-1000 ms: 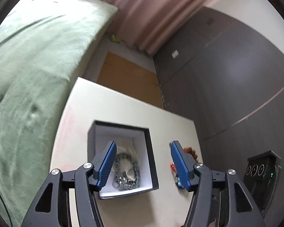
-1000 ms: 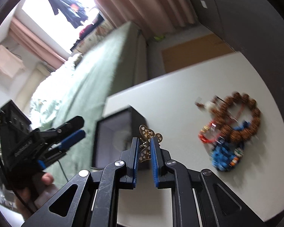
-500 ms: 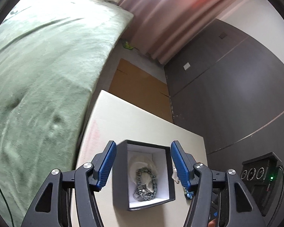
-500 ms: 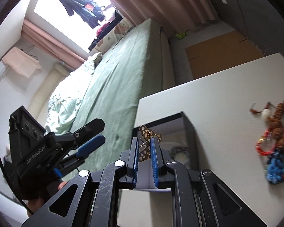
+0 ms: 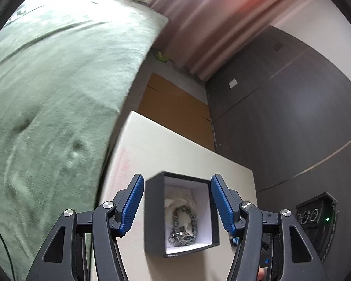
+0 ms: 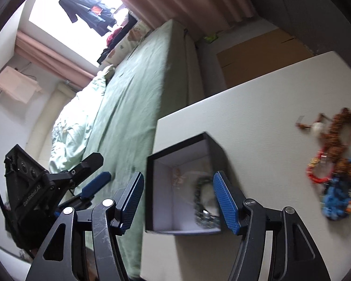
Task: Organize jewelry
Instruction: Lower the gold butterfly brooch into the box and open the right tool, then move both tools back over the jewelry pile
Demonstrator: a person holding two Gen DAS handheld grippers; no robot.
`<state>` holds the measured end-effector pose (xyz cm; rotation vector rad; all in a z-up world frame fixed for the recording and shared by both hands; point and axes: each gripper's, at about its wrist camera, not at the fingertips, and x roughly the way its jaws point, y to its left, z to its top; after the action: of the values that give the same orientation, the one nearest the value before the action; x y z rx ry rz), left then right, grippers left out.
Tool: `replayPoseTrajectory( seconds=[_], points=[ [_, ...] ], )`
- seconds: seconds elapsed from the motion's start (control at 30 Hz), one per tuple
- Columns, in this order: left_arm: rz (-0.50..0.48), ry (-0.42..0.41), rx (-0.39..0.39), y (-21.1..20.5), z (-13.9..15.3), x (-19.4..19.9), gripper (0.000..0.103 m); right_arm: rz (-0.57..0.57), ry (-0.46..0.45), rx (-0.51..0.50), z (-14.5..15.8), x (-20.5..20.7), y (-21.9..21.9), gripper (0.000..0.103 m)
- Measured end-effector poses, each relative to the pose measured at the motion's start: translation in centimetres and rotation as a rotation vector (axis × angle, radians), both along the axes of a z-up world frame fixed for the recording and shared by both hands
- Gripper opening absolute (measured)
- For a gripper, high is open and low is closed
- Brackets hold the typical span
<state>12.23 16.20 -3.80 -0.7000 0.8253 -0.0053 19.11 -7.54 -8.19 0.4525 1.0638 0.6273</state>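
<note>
A black box with a white lining [image 5: 180, 213] [image 6: 182, 187] stands on the white table [image 5: 175, 149] [image 6: 257, 117]. A silver chain [image 5: 183, 224] [image 6: 202, 201] lies in it. A small gold ornament [image 6: 178, 175], blurred, is inside the box by its left wall. My left gripper [image 5: 176, 202] is open above the box; it also shows in the right wrist view [image 6: 94, 175]. My right gripper [image 6: 179, 196] is open and empty above the box. A heap of bracelets, brown beads, red and blue [image 6: 337, 164], lies right of the box.
A bed with a green cover [image 5: 51, 98] [image 6: 133, 107] runs along the table's left side. Dark cabinet doors [image 5: 280, 121] stand behind the table. A brown cardboard sheet [image 5: 175, 107] lies on the floor past the far edge. Pink curtains [image 5: 217, 18] hang beyond.
My right gripper has opened and let go of the gold ornament, which is now inside the box. Both grippers have shifted so the box lies between their fingers.
</note>
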Motion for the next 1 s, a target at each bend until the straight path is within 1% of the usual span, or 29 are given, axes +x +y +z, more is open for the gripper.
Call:
replayPoseTrajectory(
  seconds=[0.17,0.2,0.23,0.3,0.53,0.83,1.0],
  points=[
    [-0.059,0.002,0.023,-3.2,0.1,0.3,0.061,-0.071,-0.01,-0.012,1.5,-0.9,-4.2,0.063],
    [-0.072,0.0,0.029,-4.0,0.2,0.3,0.061,-0.085,-0.016,-0.017,1.9,-1.0,-5.0,0.065],
    [-0.083,-0.001,0.033,-4.7,0.3,0.3,0.061,-0.11,-0.021,-0.023,2.2,-1.2,-6.2,0.07],
    [-0.108,-0.006,0.043,-6.3,0.4,0.4,0.061,-0.148,-0.024,-0.025,2.7,-1.4,-7.8,0.076],
    [-0.178,-0.012,0.106,-11.5,0.4,0.6,0.061,-0.245,-0.011,-0.028,3.5,-2.4,-13.3,0.077],
    [-0.249,-0.004,0.154,-16.7,-0.5,1.0,0.061,-0.313,0.021,-0.051,3.1,-3.3,-17.5,0.077],
    [-0.307,0.008,0.193,-20.2,-1.6,1.1,0.061,-0.36,0.065,-0.08,2.4,-3.4,-20.2,0.077]
  ],
)
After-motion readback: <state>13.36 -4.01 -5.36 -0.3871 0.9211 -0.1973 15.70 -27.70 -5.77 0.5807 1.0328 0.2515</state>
